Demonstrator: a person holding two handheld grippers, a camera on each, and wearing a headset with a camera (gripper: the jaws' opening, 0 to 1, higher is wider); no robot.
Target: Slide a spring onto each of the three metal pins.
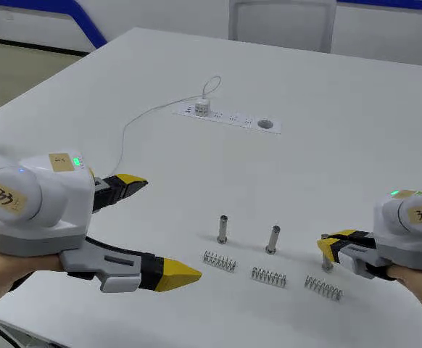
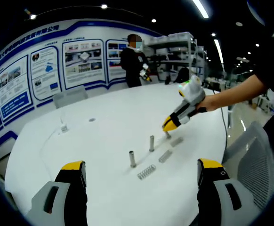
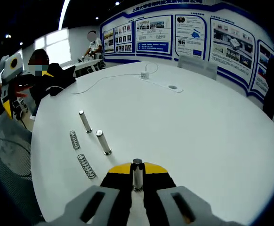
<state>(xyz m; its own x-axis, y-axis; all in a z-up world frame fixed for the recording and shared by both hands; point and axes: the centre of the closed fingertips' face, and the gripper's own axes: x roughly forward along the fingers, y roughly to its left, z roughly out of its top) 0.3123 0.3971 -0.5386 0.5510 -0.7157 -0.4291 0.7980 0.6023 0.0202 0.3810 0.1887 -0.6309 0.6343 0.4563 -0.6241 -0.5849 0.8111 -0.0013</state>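
Head view: my left claw (image 1: 154, 225) hangs over the near left part of the worktop (image 1: 320, 138), its jaws spread wide with nothing between them. My right claw (image 1: 333, 246) is pinched together on the right pin (image 1: 327, 265), close to the worktop's near edge. The left pin (image 1: 222, 228) and middle pin (image 1: 272, 239) stand upright and bare in the same row. The springs lie just nearer that edge, one before each pin: left spring (image 1: 219, 261), middle spring (image 1: 268, 276), right spring (image 1: 323, 288).

Left gripper view: my two tips stand far apart, and the row of pins and springs lies ahead between them. The right claw sits on the farthest pin.

Right gripper view: that pin stands upright, clamped between my tips.

I judge that no spring is on yet, so this is the first step: steadying a pin. Next my left claw must close on a spring, probably the right one, and line its bore up over the pin's top. My right claw seems to grip high and may need to make room.
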